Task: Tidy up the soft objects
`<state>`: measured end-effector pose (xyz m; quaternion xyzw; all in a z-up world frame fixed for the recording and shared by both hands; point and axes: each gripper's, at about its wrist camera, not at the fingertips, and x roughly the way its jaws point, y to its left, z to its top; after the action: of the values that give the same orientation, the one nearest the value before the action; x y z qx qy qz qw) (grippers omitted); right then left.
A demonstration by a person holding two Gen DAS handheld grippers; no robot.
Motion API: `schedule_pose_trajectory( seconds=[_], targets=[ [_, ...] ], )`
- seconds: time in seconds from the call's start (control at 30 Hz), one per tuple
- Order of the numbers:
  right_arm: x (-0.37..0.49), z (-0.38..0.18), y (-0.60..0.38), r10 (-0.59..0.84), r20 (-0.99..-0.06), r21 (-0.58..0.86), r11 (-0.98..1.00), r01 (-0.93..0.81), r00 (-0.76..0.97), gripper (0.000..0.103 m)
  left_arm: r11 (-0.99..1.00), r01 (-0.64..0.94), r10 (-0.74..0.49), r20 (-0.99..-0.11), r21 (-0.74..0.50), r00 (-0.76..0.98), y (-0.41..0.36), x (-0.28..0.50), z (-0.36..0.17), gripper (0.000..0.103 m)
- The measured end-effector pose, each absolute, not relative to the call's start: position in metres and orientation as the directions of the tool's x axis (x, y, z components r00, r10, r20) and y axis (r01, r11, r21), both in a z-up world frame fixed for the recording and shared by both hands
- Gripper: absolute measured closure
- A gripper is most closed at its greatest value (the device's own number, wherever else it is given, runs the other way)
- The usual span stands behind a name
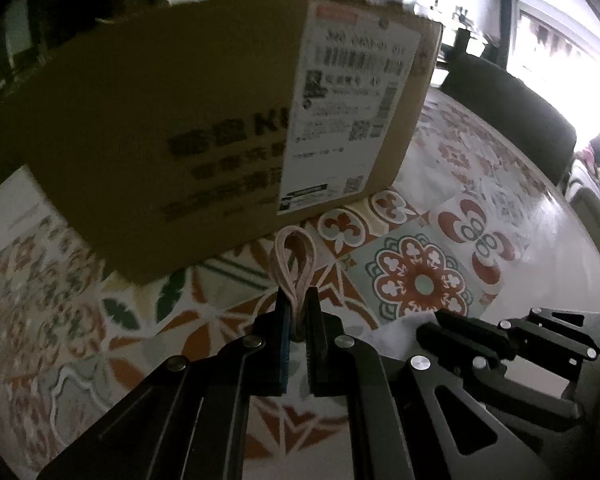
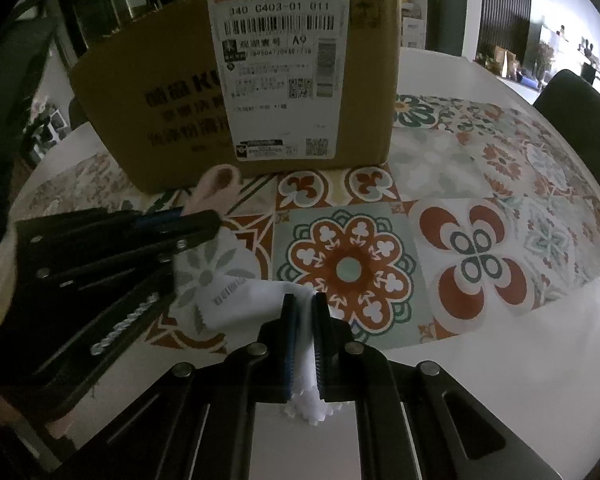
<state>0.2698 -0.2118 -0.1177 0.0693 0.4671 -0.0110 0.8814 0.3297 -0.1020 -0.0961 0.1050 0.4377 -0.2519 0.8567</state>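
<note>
Left gripper (image 1: 298, 308) pinches pink band (image 1: 290, 264), loop pointing boxward.

One box (image 2: 180, 92), one cloth (image 2: 236, 304), perhaps one band (image 1: 290, 264)

A pale pink loop of elastic band (image 1: 290, 268) stands pinched at its lower end, rounded end up. A white cloth (image 2: 236, 304) with zigzag edges lies bunched on the counter (image 2: 500, 344), one fold pinched.

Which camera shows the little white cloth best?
The right wrist view. There the white cloth fills the middle, pinched in the right tongs, its zigzag edge showing. The left wrist view catches only a blurry white bit beside those tongs.
</note>
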Motion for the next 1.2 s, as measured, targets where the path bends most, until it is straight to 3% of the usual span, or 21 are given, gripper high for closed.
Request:
schedule_pose_trajectory(
  seconds=[0.87, 1.2],
  targets=[
    [0.226, -0.052, -0.208, 0.092, -0.726, 0.140, 0.990, 0.015, 0.681, 0.094, 0.926, 0.356, -0.326, -0.738, -0.124, 0.590, -0.059, 0.254, -0.033, 0.095],
    [0.218, -0.051, -0.211, 0.096, -0.728, 0.136, 0.991, 0.005, 0.679, 0.093, 0.939, 0.326, -0.295, -0.741, -0.108, 0.604, -0.058, 0.242, -0.038, 0.095]
  ],
)
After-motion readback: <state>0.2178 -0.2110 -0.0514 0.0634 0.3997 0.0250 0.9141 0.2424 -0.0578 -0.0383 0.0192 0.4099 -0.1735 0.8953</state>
